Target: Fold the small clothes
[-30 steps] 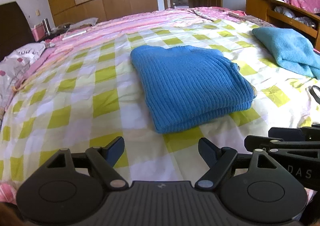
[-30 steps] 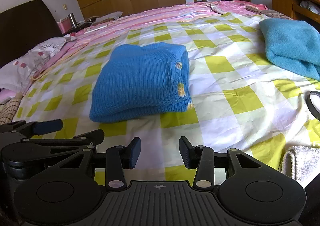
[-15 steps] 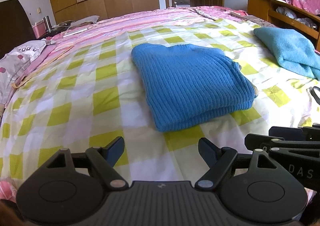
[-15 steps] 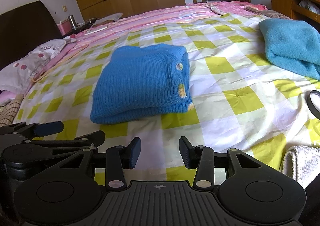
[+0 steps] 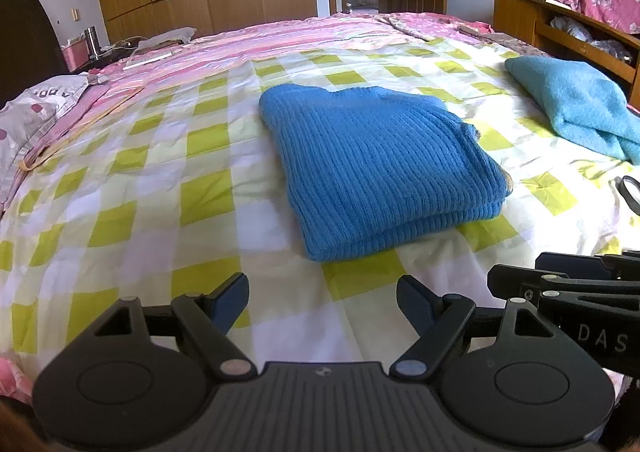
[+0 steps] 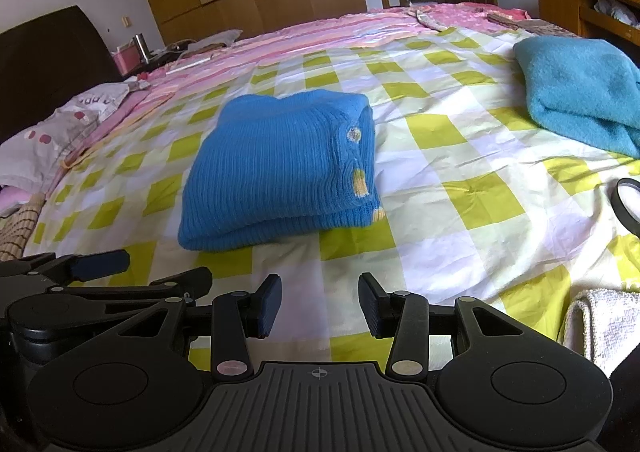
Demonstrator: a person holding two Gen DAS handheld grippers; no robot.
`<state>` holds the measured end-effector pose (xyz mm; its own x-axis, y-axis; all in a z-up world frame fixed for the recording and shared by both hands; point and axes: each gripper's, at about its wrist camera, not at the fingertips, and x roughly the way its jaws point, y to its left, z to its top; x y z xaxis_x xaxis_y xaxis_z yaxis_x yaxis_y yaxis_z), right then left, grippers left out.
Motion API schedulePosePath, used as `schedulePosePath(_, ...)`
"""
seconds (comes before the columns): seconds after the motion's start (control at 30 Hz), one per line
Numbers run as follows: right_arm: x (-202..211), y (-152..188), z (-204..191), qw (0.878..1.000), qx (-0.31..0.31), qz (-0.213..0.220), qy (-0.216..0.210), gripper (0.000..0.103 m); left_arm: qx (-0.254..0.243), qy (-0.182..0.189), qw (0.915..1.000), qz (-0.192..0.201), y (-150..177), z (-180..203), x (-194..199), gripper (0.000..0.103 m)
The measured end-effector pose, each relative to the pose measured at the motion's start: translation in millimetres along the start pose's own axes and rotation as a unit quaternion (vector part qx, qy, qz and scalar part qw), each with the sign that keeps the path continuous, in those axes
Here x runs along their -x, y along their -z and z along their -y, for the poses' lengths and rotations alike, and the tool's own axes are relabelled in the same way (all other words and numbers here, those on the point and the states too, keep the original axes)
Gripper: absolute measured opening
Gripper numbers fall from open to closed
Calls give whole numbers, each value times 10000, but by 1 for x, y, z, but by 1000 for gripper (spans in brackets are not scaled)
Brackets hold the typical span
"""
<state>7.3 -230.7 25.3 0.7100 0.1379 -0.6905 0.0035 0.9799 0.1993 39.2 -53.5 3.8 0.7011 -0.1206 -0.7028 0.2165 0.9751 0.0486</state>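
A blue ribbed knit sweater (image 5: 380, 164) lies folded in a neat rectangle on the yellow-and-white checked bedsheet (image 5: 160, 188). It also shows in the right wrist view (image 6: 280, 168), with small yellow patches along its right edge. My left gripper (image 5: 322, 302) is open and empty, low over the sheet, short of the sweater's near edge. My right gripper (image 6: 320, 304) is open and empty, also short of the sweater. Each gripper shows at the edge of the other's view, side by side.
A folded teal fleece (image 5: 576, 108) lies at the right of the bed, also in the right wrist view (image 6: 580, 92). A white towel (image 6: 604, 328) and a black ring (image 6: 628, 204) sit near right. Pillows (image 5: 40, 104) lie far left; wooden shelf (image 5: 560, 24) stands right.
Both views have shifted slightly; the sweater sits a little farther from the grippers. Neither gripper's opening has changed and the sweater has not moved.
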Motion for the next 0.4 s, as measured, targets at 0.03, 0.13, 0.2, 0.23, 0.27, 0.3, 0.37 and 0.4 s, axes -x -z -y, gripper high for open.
schedulePosePath(0.03, 0, 0, 0, 10000, 2, 2, 3, 42, -1, -4, 10000, 3, 0, 0, 0, 86)
schedulePosePath(0.13, 0, 0, 0, 10000, 1, 2, 1, 42, -1, -9, 10000, 10, 0, 0, 0, 86)
schedulePosePath(0.2, 0, 0, 0, 10000, 0, 2, 4, 42, 1, -11, 10000, 5, 0, 0, 0, 86)
schedulePosePath(0.23, 0, 0, 0, 10000, -5, 1, 3, 43, -4, -11, 10000, -1, 0, 0, 0, 86)
schedulePosePath(0.27, 0, 0, 1, 10000, -18, 1, 6, 43, -9, -17, 10000, -10, 0, 1, 0, 86)
schedulePosePath(0.3, 0, 0, 1, 10000, -23, 4, 11, 45, -13, -22, 10000, -27, 0, 1, -1, 86)
schedulePosePath(0.37, 0, 1, 1, 10000, -28, 9, 27, 46, -18, -10, 10000, -69, 1, 1, -2, 86)
schedulePosePath(0.4, 0, 1, 1, 10000, -31, 8, 28, 46, -18, -13, 10000, -83, 1, 1, -2, 86)
